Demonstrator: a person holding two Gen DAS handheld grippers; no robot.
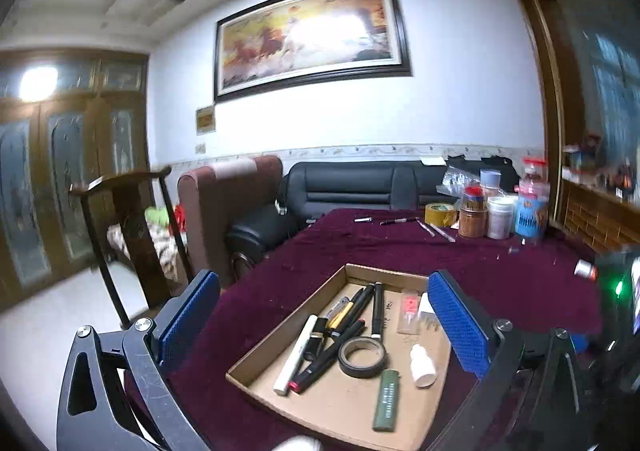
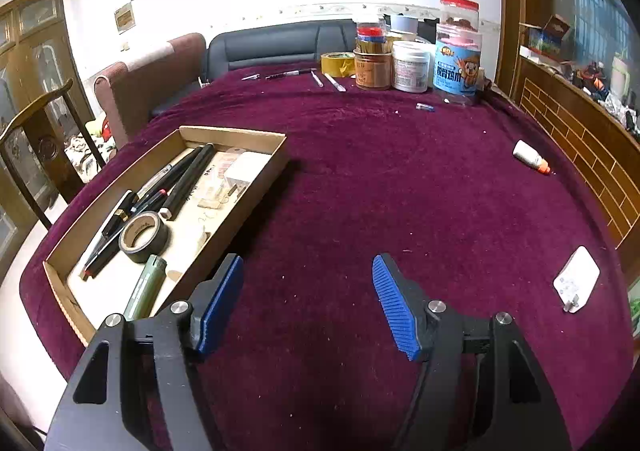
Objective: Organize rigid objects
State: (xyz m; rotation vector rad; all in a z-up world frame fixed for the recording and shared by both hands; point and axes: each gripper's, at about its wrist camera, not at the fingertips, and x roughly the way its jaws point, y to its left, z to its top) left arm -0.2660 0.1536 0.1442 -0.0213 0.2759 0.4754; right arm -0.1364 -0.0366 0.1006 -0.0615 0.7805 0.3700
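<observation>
- My right tool hangs over bare maroon cloth with its two blue pads spread wide and nothing between them.
- My left tool is spread just as wide and empty; it hovers over the cardboard tray, which sits between its pads in that view.
- The tray lies to the left of my right tool, its long axis running away from me and slightly rightward across the worktop.
- Already in the tray: several pens and markers lying roughly along its length, a black tape roll, a green lighter, and a small white bottle.
- I judge the next piece to collect is the small white tube with an orange cap, loose on the cloth ahead and well to the right of my right tool, near the brick-patterned ledge.
- Its long axis runs diagonally, cap pointing right and toward me; my right tool is clearly the nearer one.
- A flat white adhesive hook lies closer, also to the right, near the worktop's edge.
- Nothing stands between my right tool and either piece.
- At the far end stand jars and a yellow tape roll, with a few thin pens lying beside them.
</observation>
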